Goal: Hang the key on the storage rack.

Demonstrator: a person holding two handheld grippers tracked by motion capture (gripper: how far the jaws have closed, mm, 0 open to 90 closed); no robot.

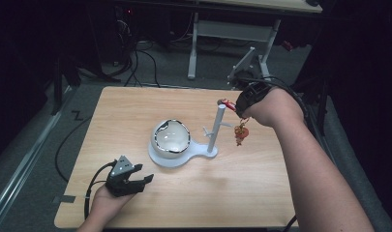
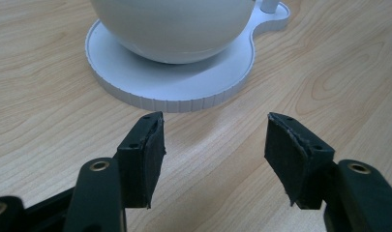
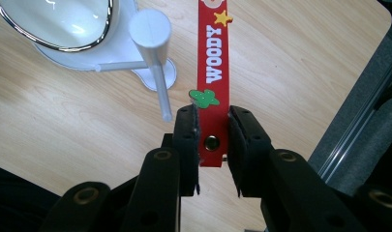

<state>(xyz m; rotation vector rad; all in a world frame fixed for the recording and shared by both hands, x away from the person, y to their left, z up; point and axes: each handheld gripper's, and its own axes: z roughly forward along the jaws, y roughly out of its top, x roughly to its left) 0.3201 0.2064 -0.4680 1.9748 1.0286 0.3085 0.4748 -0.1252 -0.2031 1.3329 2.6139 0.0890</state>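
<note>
While the left tongs (image 2: pixel 213 145) gape empty, the right tongs (image 3: pixel 213 145) pinch a red strap (image 3: pixel 214 72).

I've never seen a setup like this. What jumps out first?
The red strap printed WOODY, pinched in the right gripper beside the top of the white post. Next, the shiny-rimmed white bowl on its white stand base mid-table, with the left gripper open just before it.

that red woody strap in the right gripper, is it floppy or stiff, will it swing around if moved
Likely floppy: the red strap is thin and flat, pinched by the right gripper at its snap end. A small charm dangles below the hand, so it will probably swing. It looks light and unlikely to slip.
</note>
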